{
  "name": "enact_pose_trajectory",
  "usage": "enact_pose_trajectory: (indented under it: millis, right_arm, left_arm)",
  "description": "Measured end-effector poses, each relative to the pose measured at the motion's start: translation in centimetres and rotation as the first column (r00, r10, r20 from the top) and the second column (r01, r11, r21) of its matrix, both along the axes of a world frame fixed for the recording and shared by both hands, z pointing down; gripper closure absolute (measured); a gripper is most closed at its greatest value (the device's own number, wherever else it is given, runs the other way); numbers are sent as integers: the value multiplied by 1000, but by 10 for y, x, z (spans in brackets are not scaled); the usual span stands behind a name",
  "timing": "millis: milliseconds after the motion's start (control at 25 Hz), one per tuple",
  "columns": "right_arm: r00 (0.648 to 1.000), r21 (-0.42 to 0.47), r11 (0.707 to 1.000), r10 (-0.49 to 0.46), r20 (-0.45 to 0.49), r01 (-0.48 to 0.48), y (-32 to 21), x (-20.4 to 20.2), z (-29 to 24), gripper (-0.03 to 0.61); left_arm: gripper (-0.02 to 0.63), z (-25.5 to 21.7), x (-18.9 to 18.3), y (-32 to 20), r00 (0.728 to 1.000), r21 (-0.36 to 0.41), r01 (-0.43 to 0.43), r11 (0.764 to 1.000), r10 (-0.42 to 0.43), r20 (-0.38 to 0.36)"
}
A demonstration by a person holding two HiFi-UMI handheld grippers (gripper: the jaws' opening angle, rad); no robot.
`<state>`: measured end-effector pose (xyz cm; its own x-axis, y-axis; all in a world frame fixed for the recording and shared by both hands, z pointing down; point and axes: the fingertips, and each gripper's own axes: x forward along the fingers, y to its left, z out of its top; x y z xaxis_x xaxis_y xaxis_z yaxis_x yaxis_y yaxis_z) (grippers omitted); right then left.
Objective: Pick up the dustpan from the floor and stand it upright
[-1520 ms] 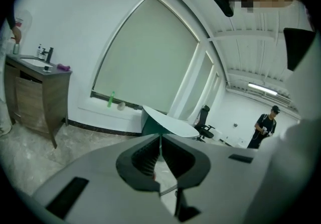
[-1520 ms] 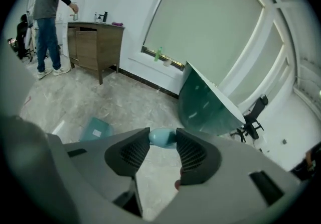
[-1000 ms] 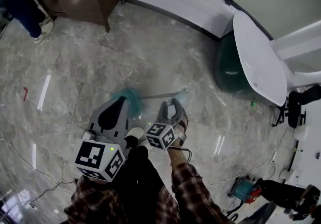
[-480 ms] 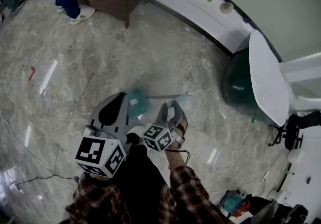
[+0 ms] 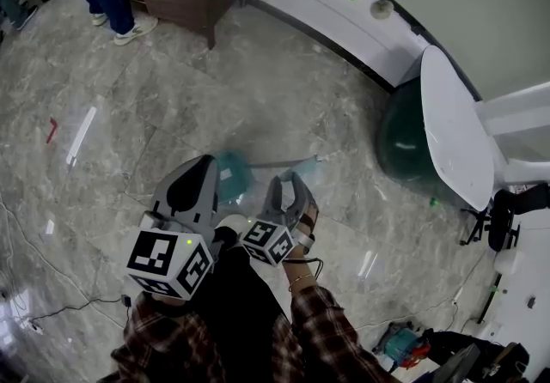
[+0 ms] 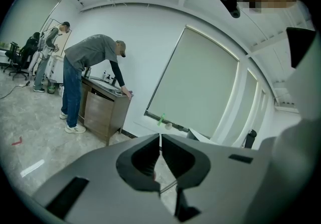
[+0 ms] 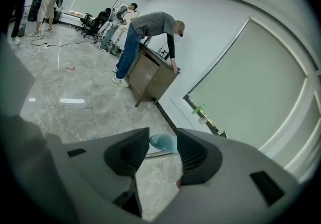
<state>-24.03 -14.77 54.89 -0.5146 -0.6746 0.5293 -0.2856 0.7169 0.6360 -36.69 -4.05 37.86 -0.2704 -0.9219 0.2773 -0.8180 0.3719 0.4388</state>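
Head view: teal dustpan (image 5: 230, 175) lies flat on the floor (image 5: 155, 106), mid-frame, just beyond both tools. Left tongs (image 5: 209, 165) pinched shut, right tongs (image 5: 290, 177) parted, empty. Its thin handle (image 5: 284, 163) may skid away on glossy stone.

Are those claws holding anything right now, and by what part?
Nothing. The left gripper is shut empty, the right gripper open; the dustpan lies on the floor.
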Motion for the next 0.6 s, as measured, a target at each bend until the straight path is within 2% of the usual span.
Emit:
enact_pose_trajectory:
  millis: [160,320,480,600]
  right_arm:
    - [999,-53,998,-24,25,26,6,5,-6,417]
    - [998,-173,985,-16,58,26,23,6,-20,419]
    - [982,-335,942,49,180,15,34,12,-63,419]
    - [942,-443,896,131,308,20,27,10,-113,419]
  left_arm:
    - [592,-3,6,-10,1000,-2,-7,1000,7,4]
    - [591,-19,11,-16,1000,-4,-25,1000,25,7]
    - [591,-51,25,-22,996,13,-82,997,82,34]
    - [592,-79,34,-30,989,40,-141,989,138,60]
